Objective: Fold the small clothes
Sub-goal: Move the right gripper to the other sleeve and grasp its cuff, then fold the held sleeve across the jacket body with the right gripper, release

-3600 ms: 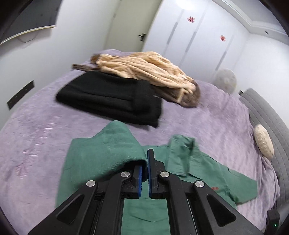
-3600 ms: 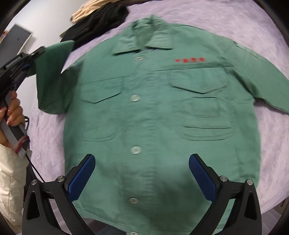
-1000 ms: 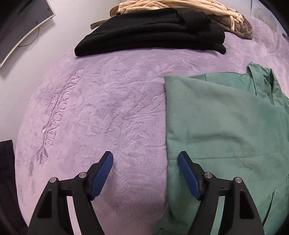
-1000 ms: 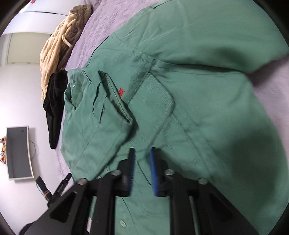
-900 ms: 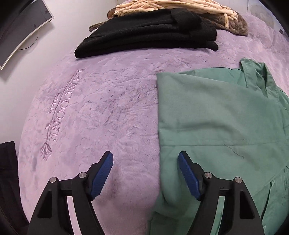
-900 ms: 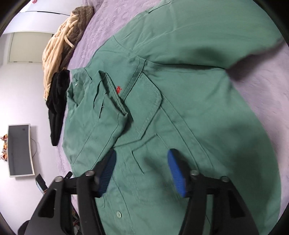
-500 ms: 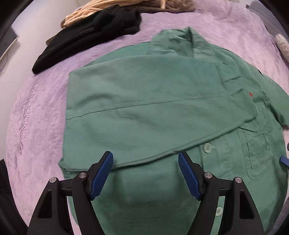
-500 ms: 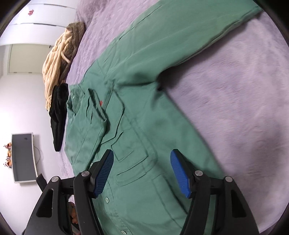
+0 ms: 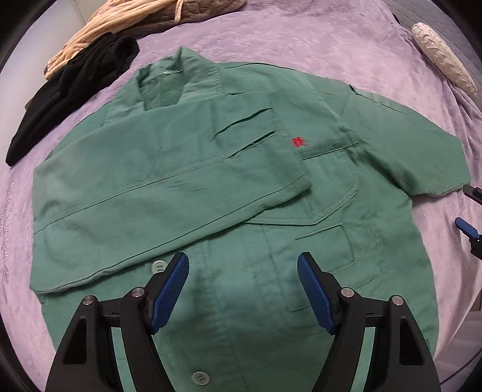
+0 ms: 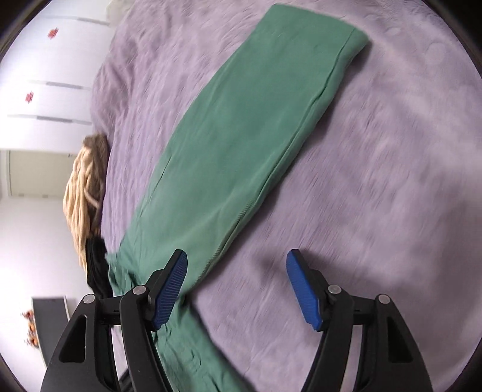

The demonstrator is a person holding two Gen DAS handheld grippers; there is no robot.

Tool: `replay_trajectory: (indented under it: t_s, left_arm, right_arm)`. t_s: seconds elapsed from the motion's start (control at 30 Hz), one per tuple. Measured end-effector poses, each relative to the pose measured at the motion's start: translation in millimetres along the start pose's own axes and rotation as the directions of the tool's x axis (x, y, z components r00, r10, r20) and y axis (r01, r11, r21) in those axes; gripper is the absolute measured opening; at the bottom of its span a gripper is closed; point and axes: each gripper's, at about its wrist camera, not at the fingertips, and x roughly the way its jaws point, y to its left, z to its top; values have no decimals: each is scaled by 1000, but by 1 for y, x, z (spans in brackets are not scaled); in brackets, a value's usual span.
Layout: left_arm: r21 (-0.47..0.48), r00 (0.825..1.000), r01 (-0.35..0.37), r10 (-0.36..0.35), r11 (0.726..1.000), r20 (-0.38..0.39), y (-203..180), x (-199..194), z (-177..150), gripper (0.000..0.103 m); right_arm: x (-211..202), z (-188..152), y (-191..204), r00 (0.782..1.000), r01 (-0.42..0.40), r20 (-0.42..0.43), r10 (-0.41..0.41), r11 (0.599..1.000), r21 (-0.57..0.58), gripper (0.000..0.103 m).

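Observation:
A green button-up shirt (image 9: 346, 196) with red embroidery lies face up on the purple bedspread (image 9: 316, 39). Its left sleeve (image 9: 168, 187) is folded across the chest. My left gripper (image 9: 243, 286) is open and empty above the shirt's lower front. The right sleeve (image 10: 241, 120) lies stretched out flat on the bedspread (image 10: 391, 150) in the right wrist view. My right gripper (image 10: 236, 283) is open and empty, just above the sleeve's near part. Its blue fingers also show at the right edge of the left wrist view (image 9: 465, 227).
A black garment (image 9: 69, 90) and a tan and brown striped garment (image 9: 120, 18) lie at the back left of the bed. A pale cushion (image 9: 442, 57) lies at the back right. White wardrobe doors (image 10: 45, 90) stand beyond the bed.
The left sleeve was laid across the chest and let go; my left gripper swung over the shirt's front. My right gripper opened and moved out along the right sleeve.

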Motion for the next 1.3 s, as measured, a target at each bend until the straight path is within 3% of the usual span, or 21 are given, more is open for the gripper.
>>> replay_trajectory:
  t_s: [0.1, 0.33, 0.47, 0.5, 0.57, 0.7, 0.83, 0.93, 1.07, 1.23, 1.3]
  left_arm:
    - [8, 1000, 8, -8, 1000, 7, -19, 2, 3, 76]
    - [-32, 1000, 24, -24, 999, 8, -47, 14, 18, 76]
    - [-45, 1000, 22, -22, 999, 12, -51, 14, 19, 76]
    - [-48, 1000, 22, -21, 999, 13, -50, 13, 18, 76]
    - [-59, 1000, 20, -20, 998, 13, -47, 14, 19, 76]
    - [-89, 1000, 17, -16, 996, 12, -35, 13, 18, 76]
    - [-111, 999, 14, -11, 994, 32, -18, 7, 17, 76]
    - [-132, 999, 13, -6, 991, 54, 0, -1, 16, 76]
    - [-173, 997, -1, 15, 985, 80, 35, -11, 12, 76]
    - [-252, 992, -42, 71, 967, 106, 93, -21, -2, 76]
    - [-296, 990, -61, 95, 953, 100, 119, -22, -10, 76]
  right_arm:
    - [5, 29, -15, 999, -18, 28, 16, 998, 57, 72]
    - [20, 85, -39, 986, -142, 111, 123, 973, 181, 72]
    - [23, 97, -42, 976, -202, 134, 174, 949, 241, 71]
    - [25, 98, -42, 968, -237, 138, 207, 937, 258, 66]
    - [30, 101, -38, 958, -285, 124, 260, 920, 270, 5]
    - [27, 95, -11, 935, -353, 122, 334, 912, 209, 5]
    - [22, 82, 48, 907, -419, 54, 417, 906, 55, 5]
    - [21, 57, 111, 900, -436, -32, 435, 892, -119, 5]
    - [31, -4, 205, 888, -460, -167, 429, 815, -352, 5]
    - [76, -126, 282, 899, -434, -327, 291, 685, -585, 5]
    - [107, -177, 290, 900, -419, -382, 210, 658, -625, 5]
